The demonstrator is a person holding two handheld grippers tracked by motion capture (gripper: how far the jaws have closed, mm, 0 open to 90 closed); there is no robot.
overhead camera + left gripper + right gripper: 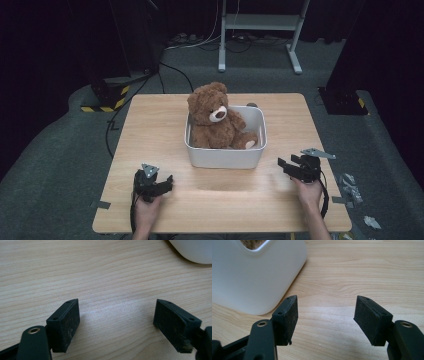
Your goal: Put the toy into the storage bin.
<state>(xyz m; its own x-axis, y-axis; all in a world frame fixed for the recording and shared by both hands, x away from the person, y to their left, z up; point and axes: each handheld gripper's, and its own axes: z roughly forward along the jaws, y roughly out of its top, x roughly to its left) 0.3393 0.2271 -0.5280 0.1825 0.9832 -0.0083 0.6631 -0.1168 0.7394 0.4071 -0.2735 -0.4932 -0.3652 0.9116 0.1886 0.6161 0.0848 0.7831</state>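
Teddy bear's [216, 117] legs hidden behind white tub [225, 157] wall, small dark object [252, 105] behind tub unclear, tub cropped in both gripper views.

Brown teddy bear [216, 119] sitting upright in a white tub [225, 158], tub on the worktop between both grippers, nearer the right gripper [290, 167], touching neither
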